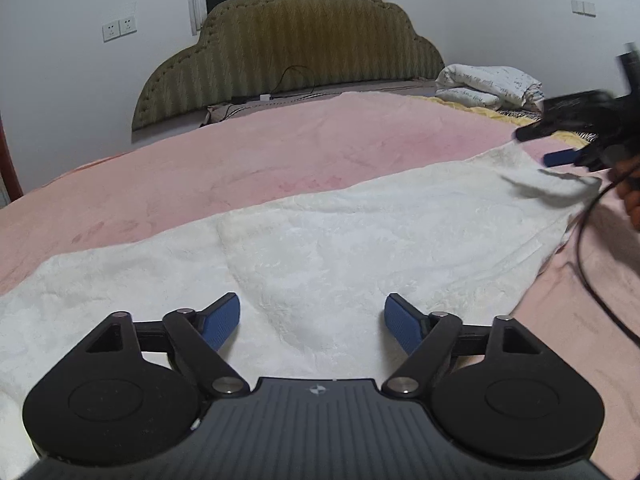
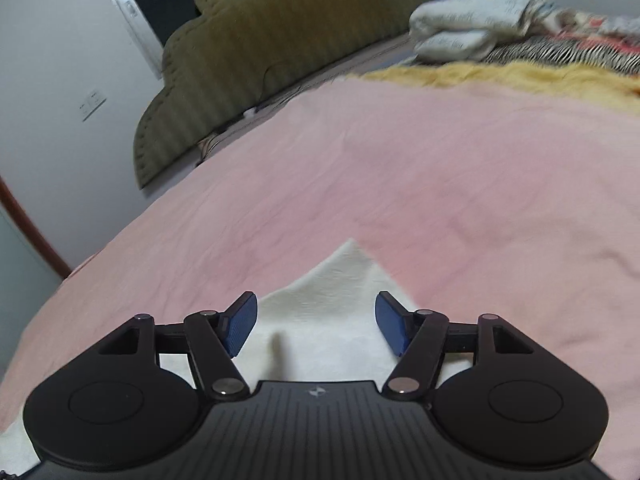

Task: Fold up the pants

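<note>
- Holding my left gripper [image 1: 312,320] over the white fleecy pants [image 1: 320,248], I see its blue pads [image 1: 220,322] standing wide apart with nothing pinched between them; only the cloth lying flat below shows in the gap.
- My right gripper [image 2: 316,322] also stands with its jaws parted, pads clear of the fabric, above a pointed corner of the pants [image 2: 340,280] that juts onto the pink blanket [image 2: 440,180].
- From the left wrist view the pants stretch in a long band across the pink blanket [image 1: 240,152], from the lower left up toward the right, where my right gripper [image 1: 560,148] appears blurred just above the far end, a small flap of cloth lifted beneath it.
- A black cable [image 1: 592,264] trails down from that gripper across the blanket.
- On each gripper body I can make out only a small pale emblem [image 1: 316,390], not any readable word.
- A folded white quilt [image 1: 488,86] near the padded olive headboard [image 1: 296,48] carries dark script-like printing, too small and soft for me to read.
- Two wall sockets [image 1: 119,29] sit left of the headboard; I see no lettering on them.
- A yellow fuzzy cover [image 2: 500,76] and a zebra-striped cloth [image 2: 560,54] lie beyond the pink blanket.
</note>
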A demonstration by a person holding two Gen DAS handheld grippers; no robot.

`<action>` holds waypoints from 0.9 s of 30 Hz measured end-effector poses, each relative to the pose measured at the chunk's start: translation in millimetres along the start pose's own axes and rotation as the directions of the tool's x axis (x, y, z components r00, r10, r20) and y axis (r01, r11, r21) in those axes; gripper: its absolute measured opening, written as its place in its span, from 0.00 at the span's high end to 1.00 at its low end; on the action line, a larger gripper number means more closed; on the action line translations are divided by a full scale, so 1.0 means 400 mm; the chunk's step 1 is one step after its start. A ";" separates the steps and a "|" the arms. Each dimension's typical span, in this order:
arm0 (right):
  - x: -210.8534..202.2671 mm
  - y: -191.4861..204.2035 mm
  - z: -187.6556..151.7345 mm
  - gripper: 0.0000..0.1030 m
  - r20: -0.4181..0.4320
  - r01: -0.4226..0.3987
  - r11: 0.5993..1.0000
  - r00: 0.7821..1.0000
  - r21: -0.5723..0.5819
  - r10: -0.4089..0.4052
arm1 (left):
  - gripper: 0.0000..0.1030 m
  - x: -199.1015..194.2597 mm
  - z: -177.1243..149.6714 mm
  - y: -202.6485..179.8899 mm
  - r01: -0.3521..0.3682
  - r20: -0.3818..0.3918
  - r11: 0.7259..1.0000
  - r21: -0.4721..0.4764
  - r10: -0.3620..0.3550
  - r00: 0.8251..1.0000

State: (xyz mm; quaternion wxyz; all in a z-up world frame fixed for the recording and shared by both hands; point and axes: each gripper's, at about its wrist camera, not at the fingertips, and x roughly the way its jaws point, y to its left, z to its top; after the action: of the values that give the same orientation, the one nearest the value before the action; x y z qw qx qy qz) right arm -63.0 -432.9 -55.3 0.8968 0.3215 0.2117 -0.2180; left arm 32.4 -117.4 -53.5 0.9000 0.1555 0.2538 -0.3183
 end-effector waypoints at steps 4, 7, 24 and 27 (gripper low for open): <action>-0.112 -0.044 -0.034 0.34 -0.001 -0.177 0.979 0.984 0.099 0.178 | 0.12 0.015 0.000 0.025 0.019 -0.032 0.998 -0.057 -0.021 0.999; -0.118 -0.051 -0.073 0.34 -0.117 -0.332 0.929 0.928 0.166 0.353 | 0.11 0.017 0.000 0.034 0.029 -0.041 0.996 -0.085 -0.033 0.999; -0.176 -0.102 -0.143 0.32 -0.121 -0.165 0.946 0.971 0.279 0.205 | 0.06 0.015 0.000 0.035 0.015 -0.055 0.995 -0.095 -0.020 0.998; -0.144 -0.093 -0.161 0.32 -0.119 -0.226 0.919 0.954 0.322 0.276 | 0.06 0.015 0.001 0.037 0.014 -0.055 0.995 -0.096 -0.019 0.998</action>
State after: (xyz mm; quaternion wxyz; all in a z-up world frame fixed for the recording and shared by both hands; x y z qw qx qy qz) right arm -145.2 -401.0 -88.7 0.8367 0.4973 0.2043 -0.1041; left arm 46.3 -109.4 -55.0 0.8964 0.1189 0.2952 -0.3086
